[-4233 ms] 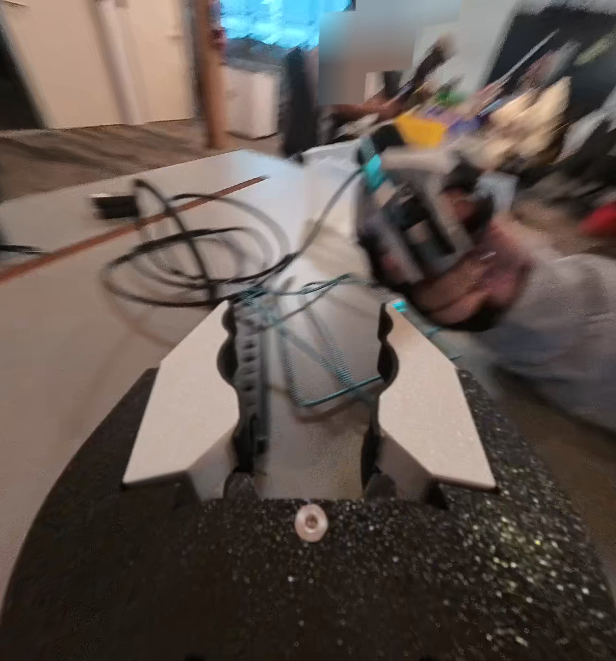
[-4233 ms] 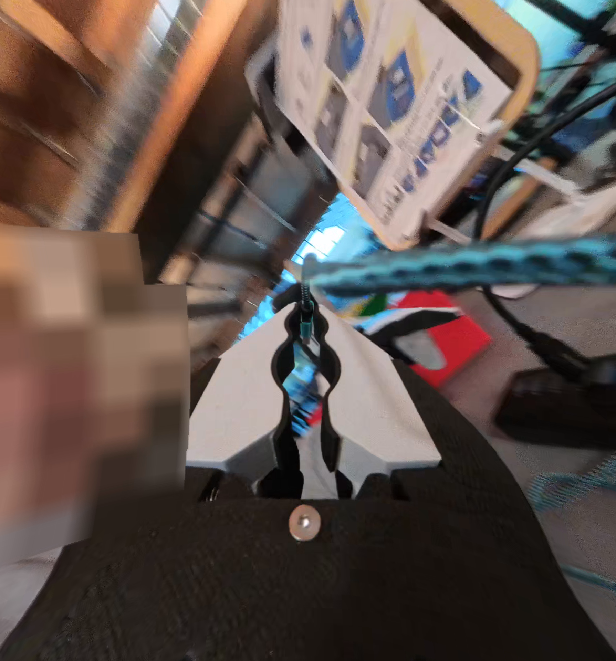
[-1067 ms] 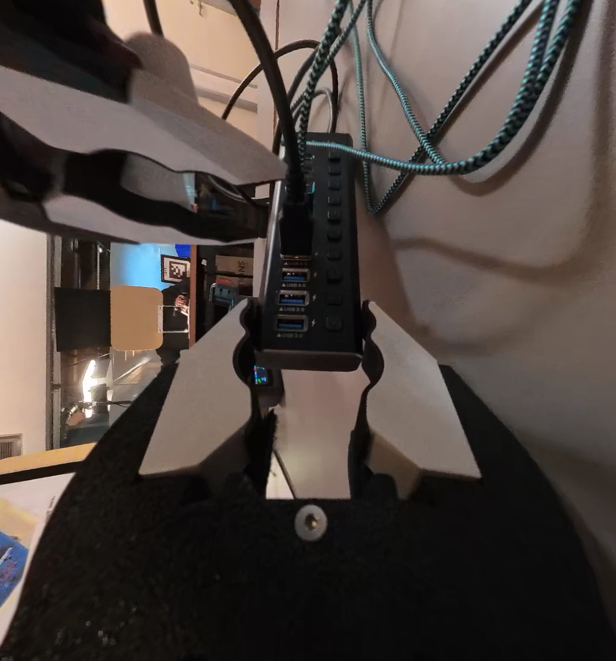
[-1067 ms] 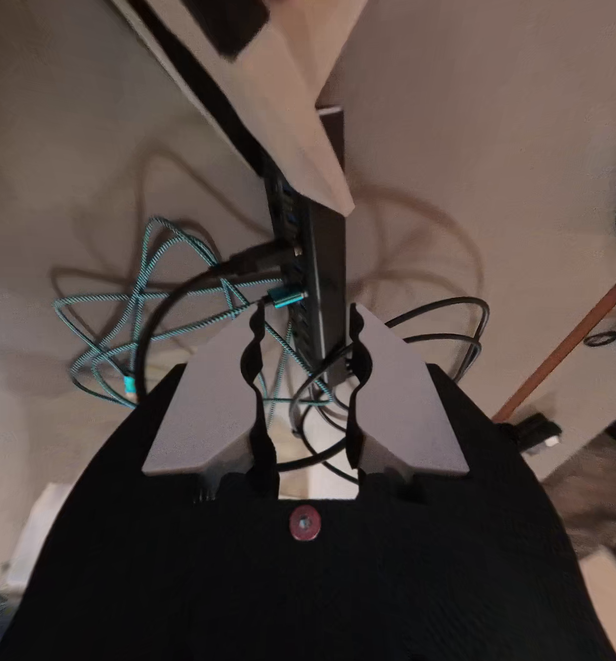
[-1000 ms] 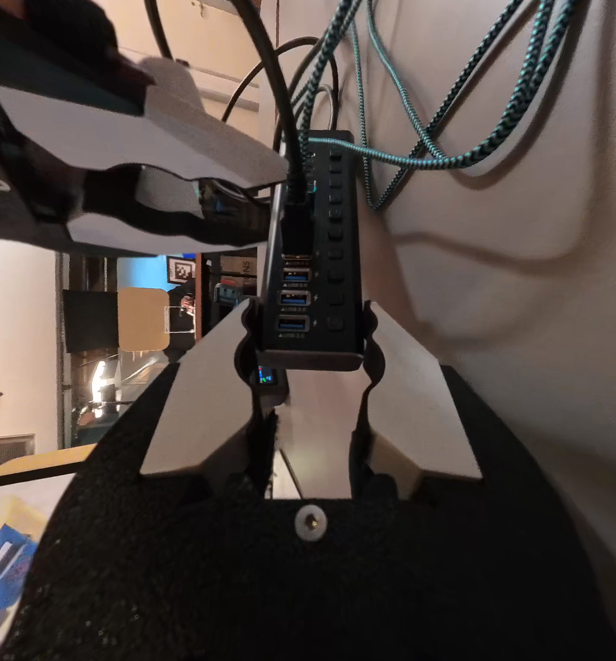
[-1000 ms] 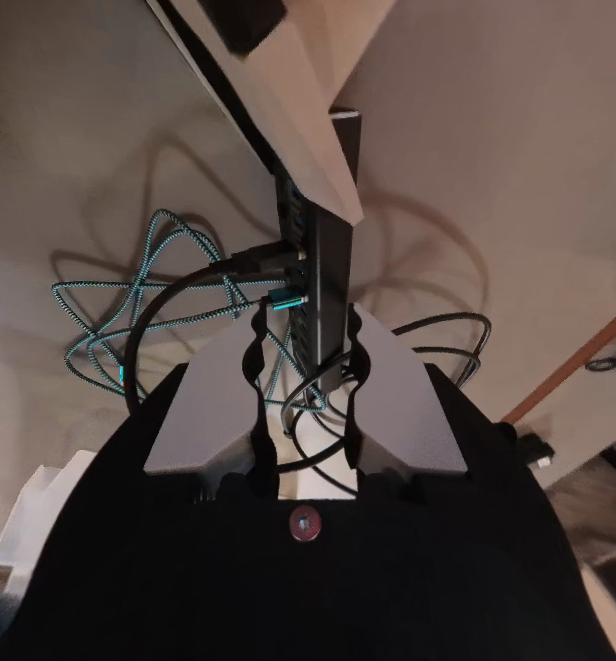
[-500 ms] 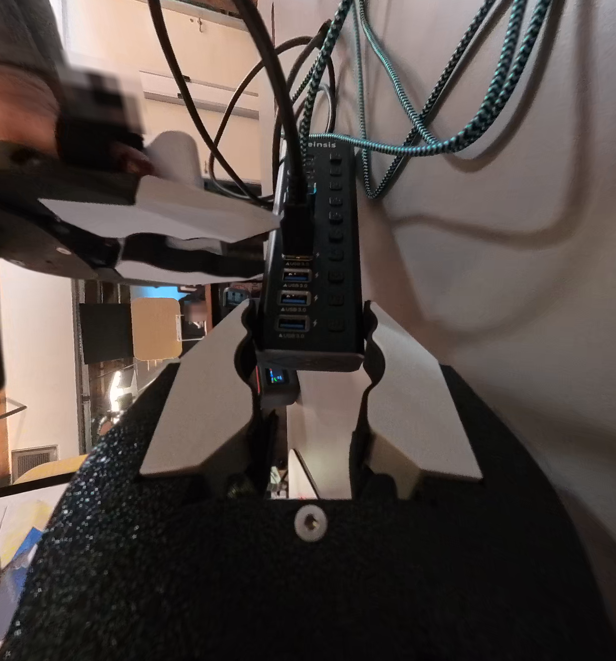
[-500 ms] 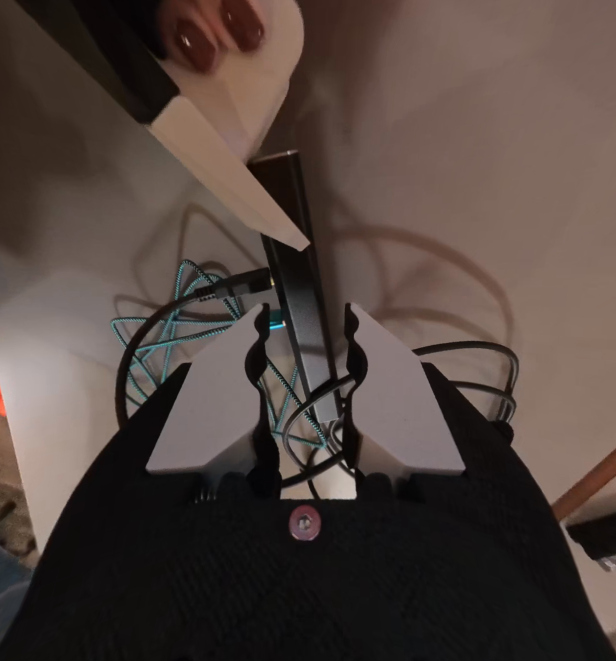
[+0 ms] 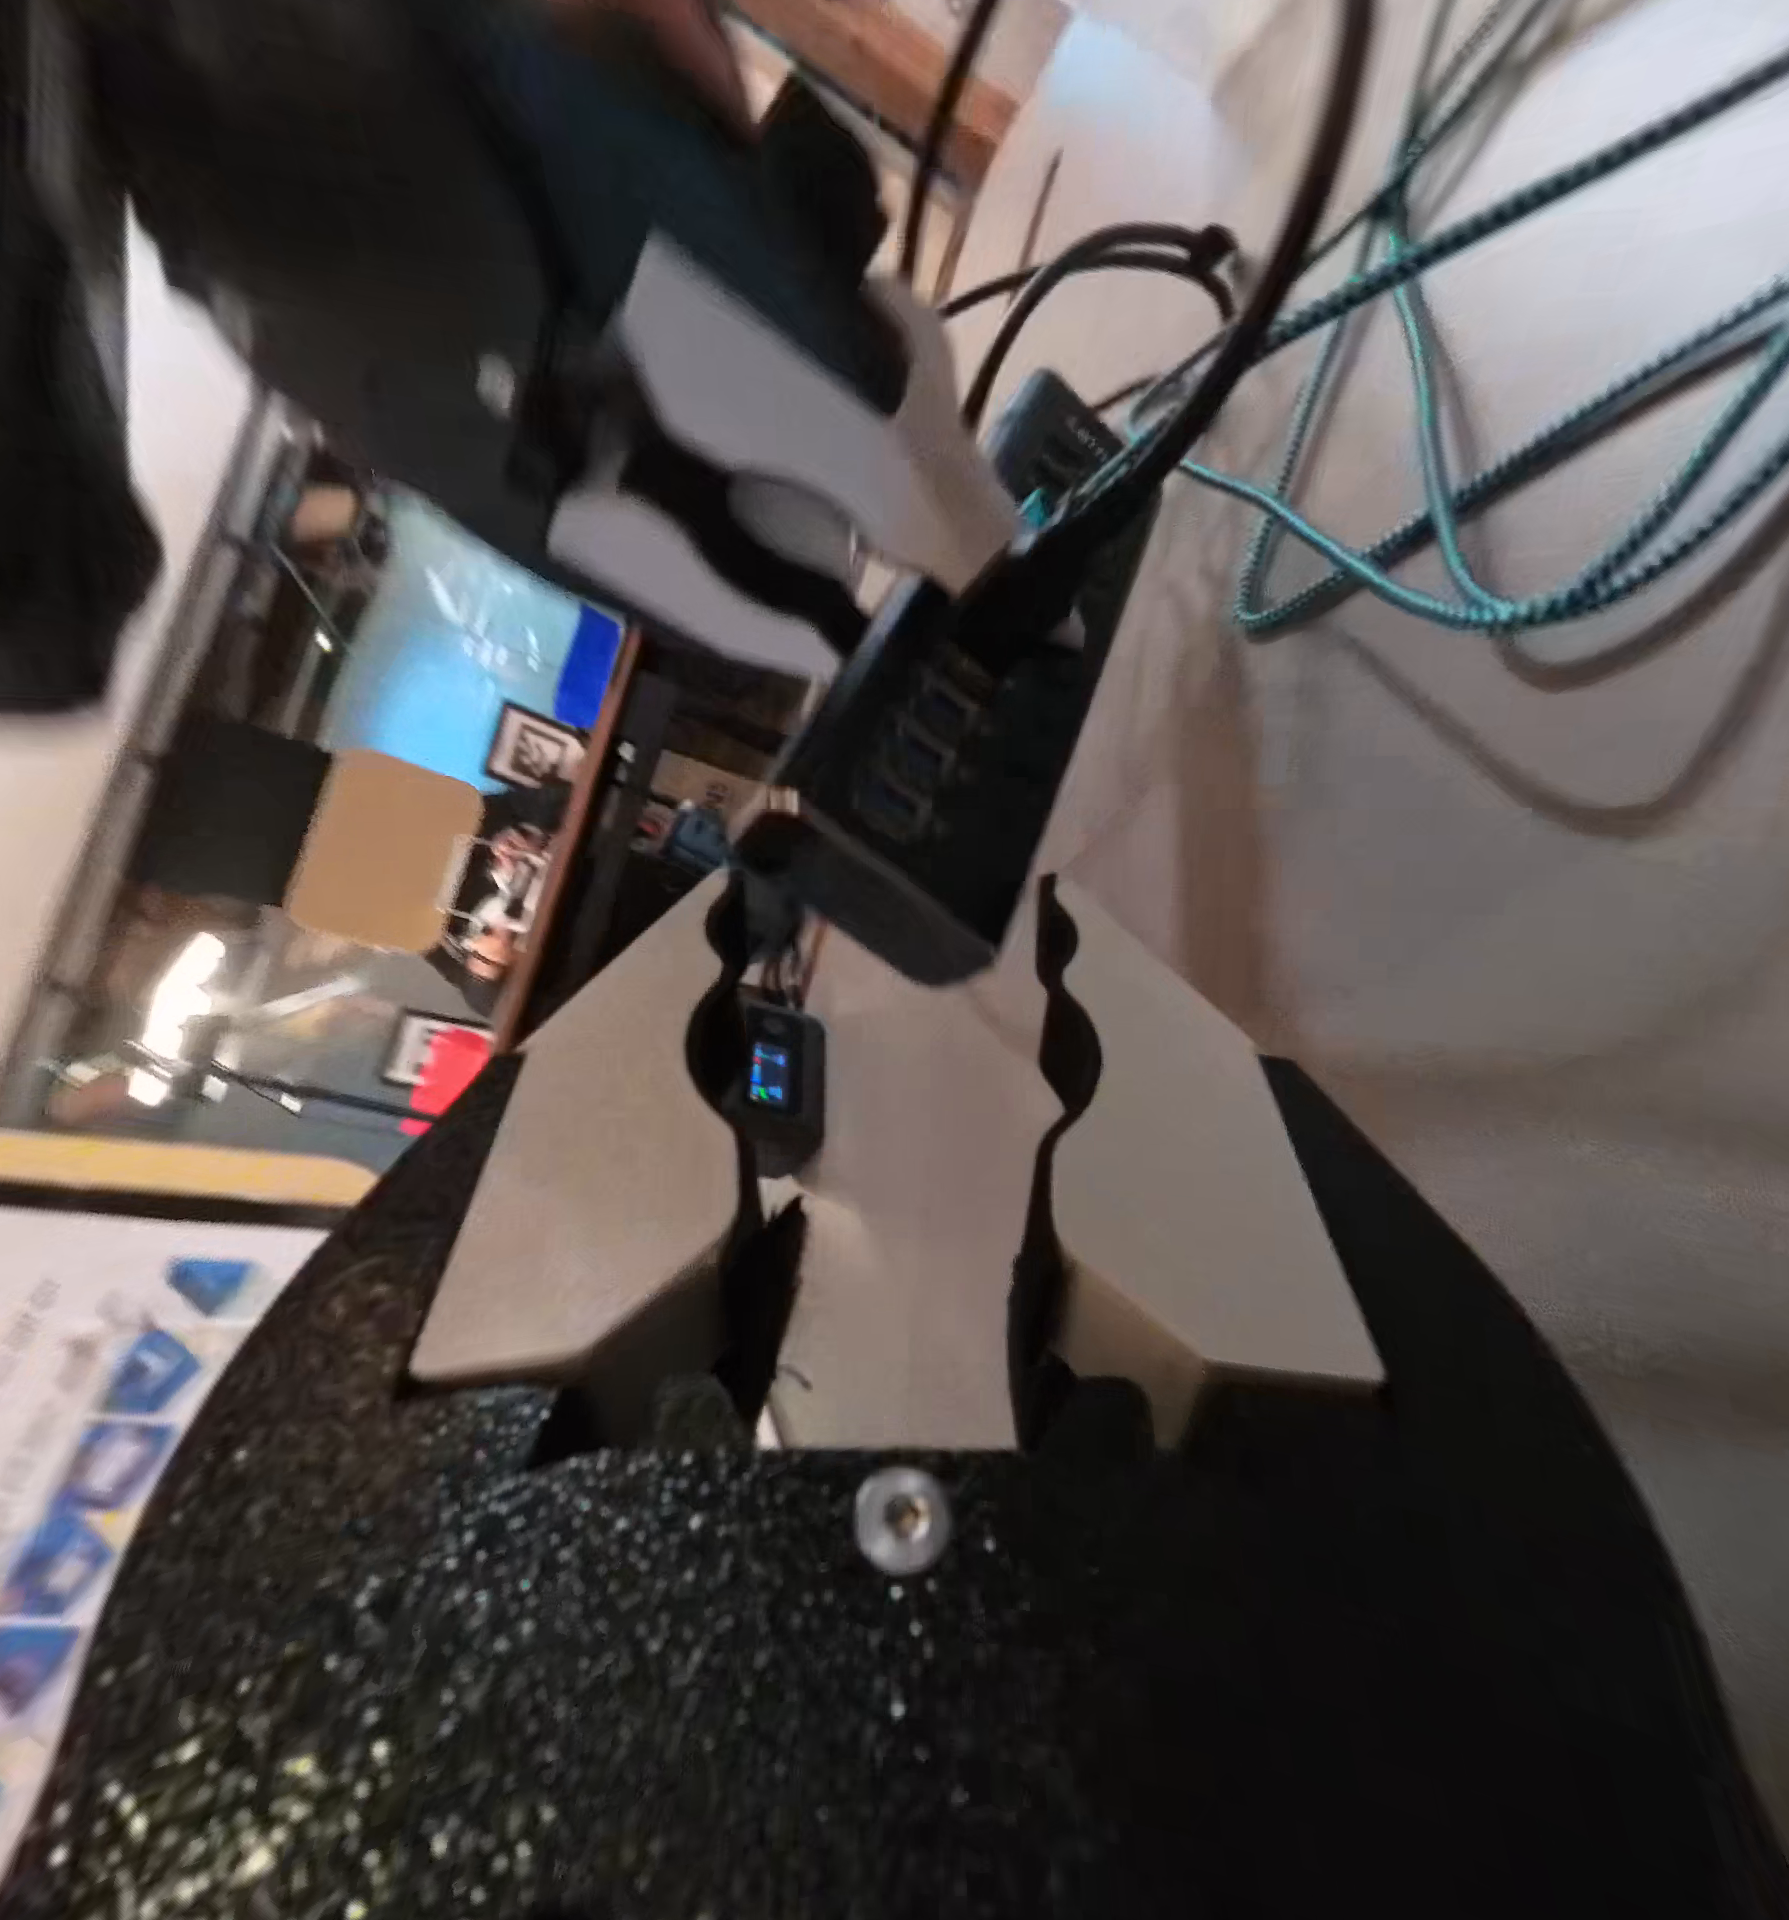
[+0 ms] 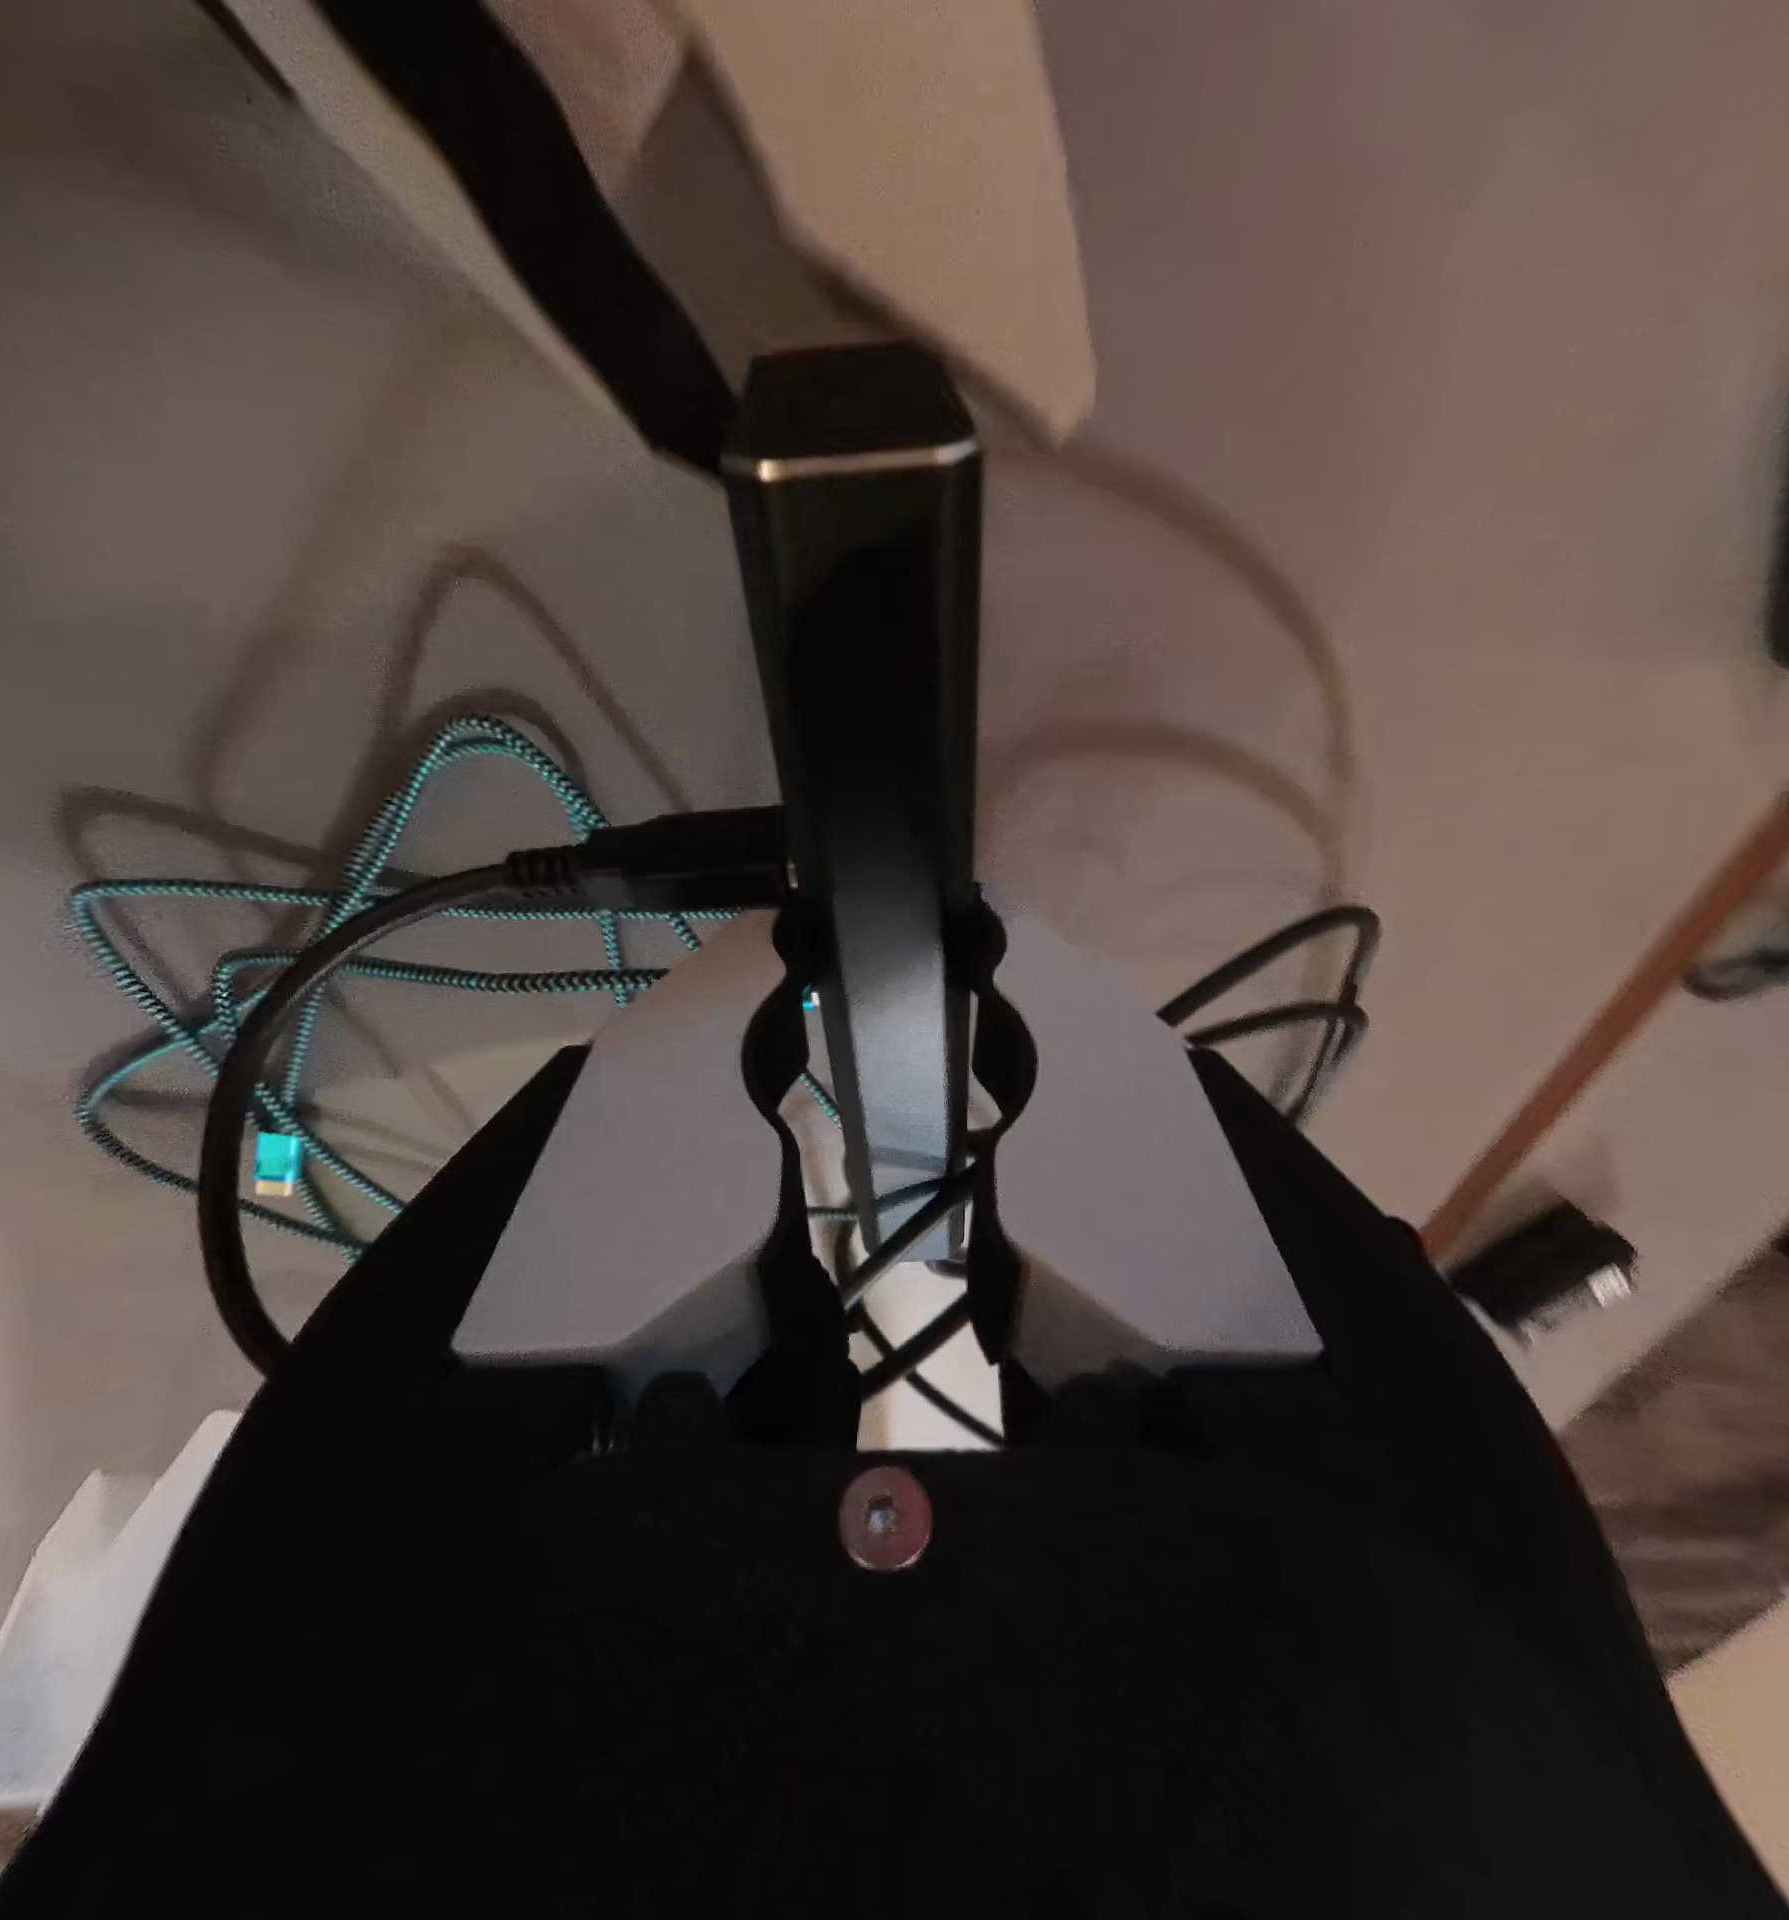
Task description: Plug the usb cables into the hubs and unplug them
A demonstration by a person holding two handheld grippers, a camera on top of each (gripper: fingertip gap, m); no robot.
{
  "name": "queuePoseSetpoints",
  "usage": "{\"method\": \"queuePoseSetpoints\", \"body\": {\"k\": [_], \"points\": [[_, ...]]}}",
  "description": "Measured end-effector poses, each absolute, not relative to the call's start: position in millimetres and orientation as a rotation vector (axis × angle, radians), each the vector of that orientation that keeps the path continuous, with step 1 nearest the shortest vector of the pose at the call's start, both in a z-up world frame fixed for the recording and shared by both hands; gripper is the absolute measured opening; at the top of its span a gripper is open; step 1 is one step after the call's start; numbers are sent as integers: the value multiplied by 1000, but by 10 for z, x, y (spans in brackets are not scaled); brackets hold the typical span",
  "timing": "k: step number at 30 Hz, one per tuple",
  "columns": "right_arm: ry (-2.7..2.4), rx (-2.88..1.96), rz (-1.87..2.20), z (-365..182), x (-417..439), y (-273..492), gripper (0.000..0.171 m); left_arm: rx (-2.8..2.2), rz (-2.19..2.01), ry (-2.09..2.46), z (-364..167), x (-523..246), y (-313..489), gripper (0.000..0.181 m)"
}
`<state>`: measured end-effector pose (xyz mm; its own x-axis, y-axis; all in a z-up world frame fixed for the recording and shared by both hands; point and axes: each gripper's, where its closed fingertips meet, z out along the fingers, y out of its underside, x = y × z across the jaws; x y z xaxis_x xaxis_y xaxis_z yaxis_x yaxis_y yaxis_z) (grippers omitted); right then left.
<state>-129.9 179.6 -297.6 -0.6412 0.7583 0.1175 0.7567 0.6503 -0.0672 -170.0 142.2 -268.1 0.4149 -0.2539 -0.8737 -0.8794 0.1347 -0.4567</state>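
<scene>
Right gripper pinching the black hub by its narrow sides; left gripper spread, the hub's end just past its fingertips, seemingly untouched. Best to hold steady and pull the black plug straight out. Teal braided cable loose on the tabletop.

Black hub; teal-black braided cable; black cable; tabletop probably cream.
</scene>
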Motion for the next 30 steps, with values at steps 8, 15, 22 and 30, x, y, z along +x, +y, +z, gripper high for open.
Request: {"method": "queuePoseSetpoints", "body": {"k": [8,15,22,30], "points": [[-2219,-1140,-78,-2494,-1149,2095,25,-1544,248,854,-2605,-1785,1454,57],[-1872,-1108,-112,-1338,-871,2322,25,-1571,98,812,-2624,-1692,1446,63],[-1705,-1017,-417,162,-437,2638,25,-1617,73,831,-2734,-1660,1474,61],[-1550,-973,-626,1545,-151,2715,25,-1668,-103,778,-2733,-1540,1438,62]]}}
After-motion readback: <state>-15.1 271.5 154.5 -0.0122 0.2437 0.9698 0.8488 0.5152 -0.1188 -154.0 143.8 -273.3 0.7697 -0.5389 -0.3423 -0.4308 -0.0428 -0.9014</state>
